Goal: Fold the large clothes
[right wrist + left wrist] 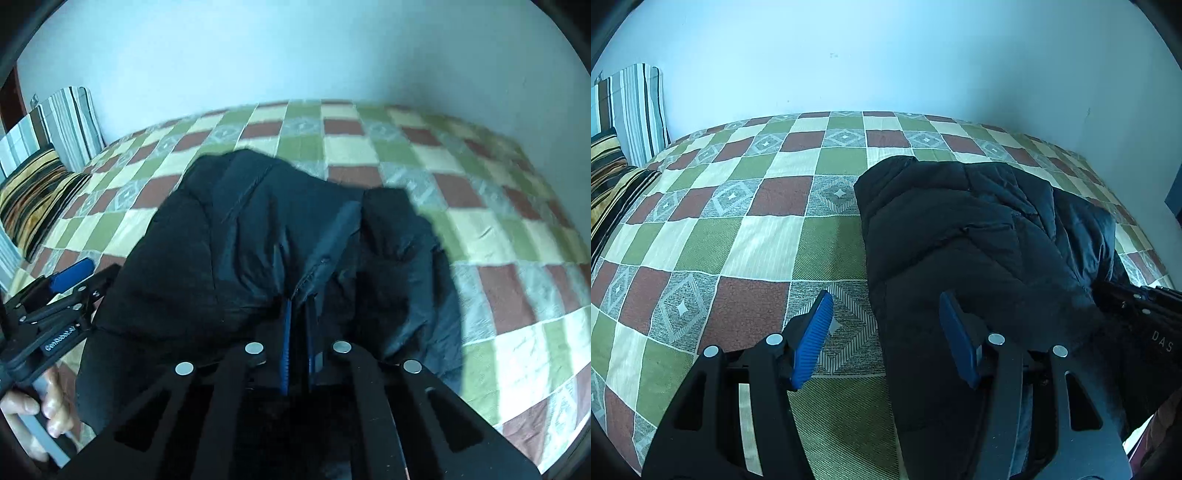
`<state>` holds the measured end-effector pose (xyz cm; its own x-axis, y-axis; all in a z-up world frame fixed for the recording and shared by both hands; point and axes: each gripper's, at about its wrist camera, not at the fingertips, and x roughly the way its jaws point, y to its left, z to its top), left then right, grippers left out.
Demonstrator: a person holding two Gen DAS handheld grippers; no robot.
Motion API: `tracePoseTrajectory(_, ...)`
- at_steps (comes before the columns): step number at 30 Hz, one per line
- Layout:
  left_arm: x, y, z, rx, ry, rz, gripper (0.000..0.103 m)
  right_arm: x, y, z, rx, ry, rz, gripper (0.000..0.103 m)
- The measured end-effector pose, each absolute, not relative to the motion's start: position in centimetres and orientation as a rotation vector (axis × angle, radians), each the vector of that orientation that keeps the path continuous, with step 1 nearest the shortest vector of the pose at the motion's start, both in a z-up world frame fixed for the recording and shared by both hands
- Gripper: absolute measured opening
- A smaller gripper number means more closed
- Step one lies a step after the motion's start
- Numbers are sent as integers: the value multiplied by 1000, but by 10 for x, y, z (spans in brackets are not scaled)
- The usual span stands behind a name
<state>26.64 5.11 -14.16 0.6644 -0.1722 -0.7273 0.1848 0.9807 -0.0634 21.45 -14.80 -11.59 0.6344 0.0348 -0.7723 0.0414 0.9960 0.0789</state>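
My left tongs [886, 332] stand spread, ribbed blue pads apart, the left pad over the woven checked bedspread [738, 236] and the right one over the near edge of the black quilted jacket [979, 236], gripping nothing. My right tongs [297, 347] are pressed together, pinching the puffy, slick jacket [258, 236] by its zip seam at six o'clock. It lies bunched on the bed, with striped cushions [40, 184] at nine o'clock.

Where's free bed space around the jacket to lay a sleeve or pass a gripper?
Free: checkered bedspread between the black jacket and striped pillows; also between jacket and far wall. In the right wrist view, bare bedspread right of the jacket. Crowded: near edge, where both grippers meet the jacket.
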Motion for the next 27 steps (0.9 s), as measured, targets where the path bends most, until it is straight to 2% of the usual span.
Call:
tracePoseTrajectory(6, 263, 37, -132, -14, 810, -270, 60, 211, -178, -104, 42, 850, -100, 4)
tracePoseTrajectory(9, 266, 13, -140, 0, 836, -325, 59, 213, -198, -118, 61, 897, -125, 4)
tracePoseTrajectory(12, 268, -11, -155, 7, 878, -378, 53, 214, -213, -142, 66, 946, -151, 4)
tracePoseTrajectory(18, 267, -43, -172, 101, 876, -374, 54, 217, -236, -183, 118, 1014, -136, 4)
tracePoseTrajectory(27, 273, -65, -183, 159, 867, -357, 55, 224, -247, -210, 152, 1017, -125, 4)
